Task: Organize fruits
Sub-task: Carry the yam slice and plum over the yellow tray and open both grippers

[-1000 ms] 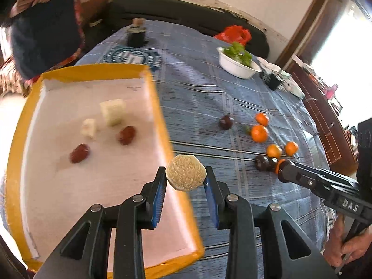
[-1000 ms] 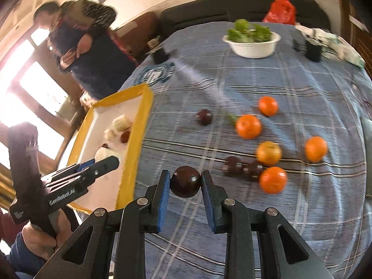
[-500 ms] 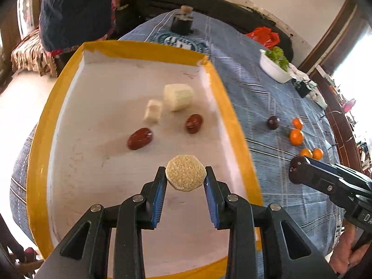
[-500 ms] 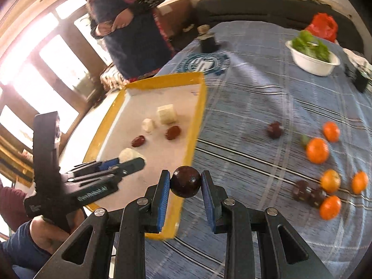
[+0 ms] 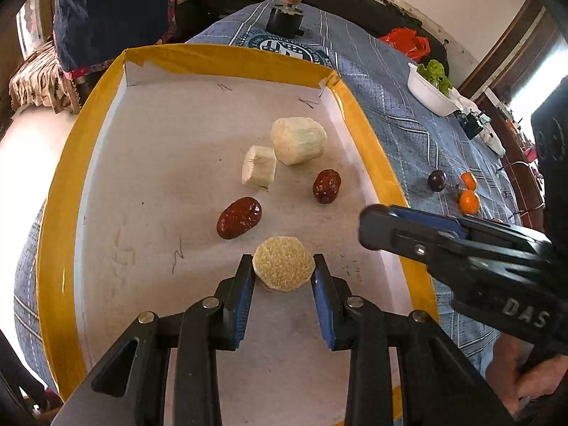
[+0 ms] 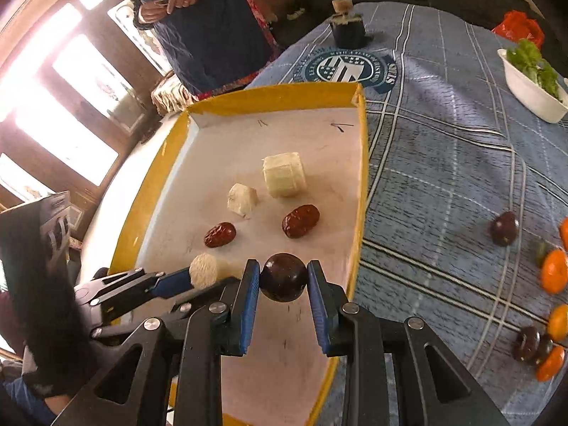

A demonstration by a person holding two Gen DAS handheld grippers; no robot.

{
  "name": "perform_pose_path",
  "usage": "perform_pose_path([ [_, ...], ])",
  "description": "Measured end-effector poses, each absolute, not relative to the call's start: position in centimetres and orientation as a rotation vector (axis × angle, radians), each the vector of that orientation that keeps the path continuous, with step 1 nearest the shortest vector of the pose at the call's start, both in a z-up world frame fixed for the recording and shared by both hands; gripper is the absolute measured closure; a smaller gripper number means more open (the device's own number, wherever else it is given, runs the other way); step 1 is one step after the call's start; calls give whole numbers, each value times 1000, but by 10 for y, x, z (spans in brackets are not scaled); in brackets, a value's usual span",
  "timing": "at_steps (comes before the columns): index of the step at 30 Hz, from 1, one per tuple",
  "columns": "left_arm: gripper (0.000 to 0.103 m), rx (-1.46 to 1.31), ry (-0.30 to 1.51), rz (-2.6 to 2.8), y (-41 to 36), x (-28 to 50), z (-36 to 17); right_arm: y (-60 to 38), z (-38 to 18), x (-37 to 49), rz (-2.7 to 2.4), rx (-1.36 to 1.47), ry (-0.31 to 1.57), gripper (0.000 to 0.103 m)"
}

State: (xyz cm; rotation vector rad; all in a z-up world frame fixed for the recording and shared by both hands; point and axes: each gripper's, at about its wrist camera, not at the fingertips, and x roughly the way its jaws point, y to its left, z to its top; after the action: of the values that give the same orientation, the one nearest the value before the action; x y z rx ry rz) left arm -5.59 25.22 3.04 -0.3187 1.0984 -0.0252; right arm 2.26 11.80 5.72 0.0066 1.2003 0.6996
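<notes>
A yellow-rimmed white tray point(image 5: 227, 62) point(image 6: 280, 94) holds two red dates point(image 5: 239, 217) point(image 5: 327, 186) and two pale peeled chunks point(image 5: 298, 140) point(image 5: 258, 170). My left gripper point(image 5: 283, 266) is shut on a round pale fruit slice point(image 5: 283, 264), low over the tray's near part; the slice also shows in the right wrist view point(image 6: 206, 270). My right gripper point(image 6: 283, 277) is shut on a dark plum point(image 6: 283, 277) over the tray's right side, just right of the left gripper. More plums point(image 6: 503, 229) and oranges point(image 6: 553, 270) lie on the blue cloth to the right.
A white bowl of greens point(image 5: 431, 88) point(image 6: 530, 78), a dark jar point(image 5: 284, 17) point(image 6: 347, 25) and a red bag point(image 5: 404, 41) stand at the far side of the table. A person in dark clothes point(image 6: 209, 25) stands beyond the tray.
Both grippers have moved left, from over the cloth to over the tray, each still holding its fruit. The right gripper now sits close beside the left one.
</notes>
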Motion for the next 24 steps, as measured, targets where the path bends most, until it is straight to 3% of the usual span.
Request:
perform_pose_path([
  [17, 71, -310, 1076, -62, 253, -51, 32, 138, 37, 42, 719, 16, 1231, 71],
  [24, 64, -324, 1063, -52, 254, -54, 35, 131, 39, 39, 727, 41, 1230, 71],
])
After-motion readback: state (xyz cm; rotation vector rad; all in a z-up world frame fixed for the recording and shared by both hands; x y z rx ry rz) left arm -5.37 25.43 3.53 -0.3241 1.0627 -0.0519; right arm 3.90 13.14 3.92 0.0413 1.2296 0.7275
